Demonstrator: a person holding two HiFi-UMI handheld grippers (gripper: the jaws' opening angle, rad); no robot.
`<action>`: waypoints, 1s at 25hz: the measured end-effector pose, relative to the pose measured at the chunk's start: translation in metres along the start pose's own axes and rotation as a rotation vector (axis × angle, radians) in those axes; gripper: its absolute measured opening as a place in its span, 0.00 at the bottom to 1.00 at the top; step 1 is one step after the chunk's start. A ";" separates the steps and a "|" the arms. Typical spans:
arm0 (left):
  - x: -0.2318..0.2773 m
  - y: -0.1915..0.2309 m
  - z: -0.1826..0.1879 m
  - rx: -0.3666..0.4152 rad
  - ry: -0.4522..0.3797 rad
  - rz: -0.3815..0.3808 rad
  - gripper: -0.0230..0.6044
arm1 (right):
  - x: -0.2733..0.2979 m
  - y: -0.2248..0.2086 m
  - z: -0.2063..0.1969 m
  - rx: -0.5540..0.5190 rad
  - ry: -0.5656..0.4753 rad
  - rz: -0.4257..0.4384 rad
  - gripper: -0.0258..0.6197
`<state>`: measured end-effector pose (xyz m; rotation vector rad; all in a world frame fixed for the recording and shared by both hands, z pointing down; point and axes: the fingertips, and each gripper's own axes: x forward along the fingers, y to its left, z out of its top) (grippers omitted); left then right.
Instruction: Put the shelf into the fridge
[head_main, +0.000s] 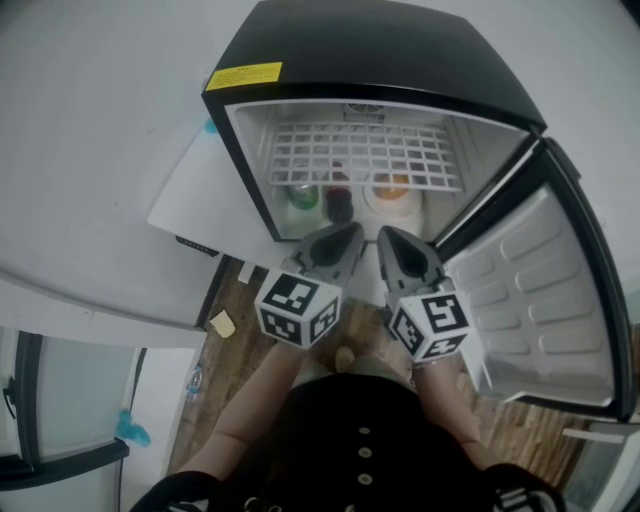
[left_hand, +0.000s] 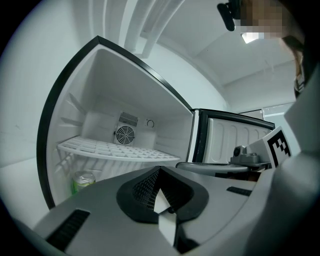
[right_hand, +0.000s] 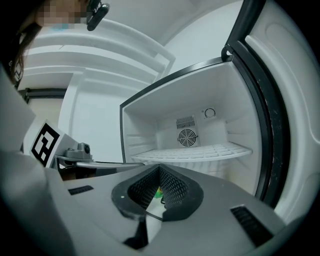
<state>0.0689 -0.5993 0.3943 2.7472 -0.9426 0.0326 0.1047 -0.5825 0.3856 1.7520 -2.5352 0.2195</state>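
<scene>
Shelf (head_main: 365, 155), a white wire grid, lies level inside the open fridge (head_main: 390, 50) and reaches from the left wall to the right wall, with the round fan (left_hand: 125, 134) on the back wall just above it. On the left front corner of the black fridge top there is a yellow sticker (head_main: 244, 75). Under the shelf, from left to right, stand a green can (head_main: 303, 195), a dark bottle (head_main: 340, 205) and a container with an orange top (head_main: 392, 190). Near the person, in front of the fridge opening, the two grippers are held side by side, both pointing into the fridge and apart from the shelf. The left gripper (head_main: 345, 235) has its jaws pressed together with nothing between them. The right gripper (head_main: 392, 240) is just beside it, and its jaws are also clenched and empty; only a thin slit shows between the black pads (right_hand: 172, 187). At the far right the door (head_main: 545, 290) stands wide open, its white ribbed inner side facing up.
</scene>
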 end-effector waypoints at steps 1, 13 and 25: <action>0.000 0.001 0.001 -0.001 -0.001 0.002 0.05 | 0.001 0.000 0.000 -0.009 0.002 0.000 0.05; 0.000 0.011 -0.003 -0.036 0.008 0.013 0.05 | 0.006 0.003 -0.001 -0.020 0.012 0.008 0.05; 0.000 0.009 -0.012 -0.041 0.032 0.012 0.05 | 0.005 0.003 -0.003 -0.041 0.040 0.011 0.05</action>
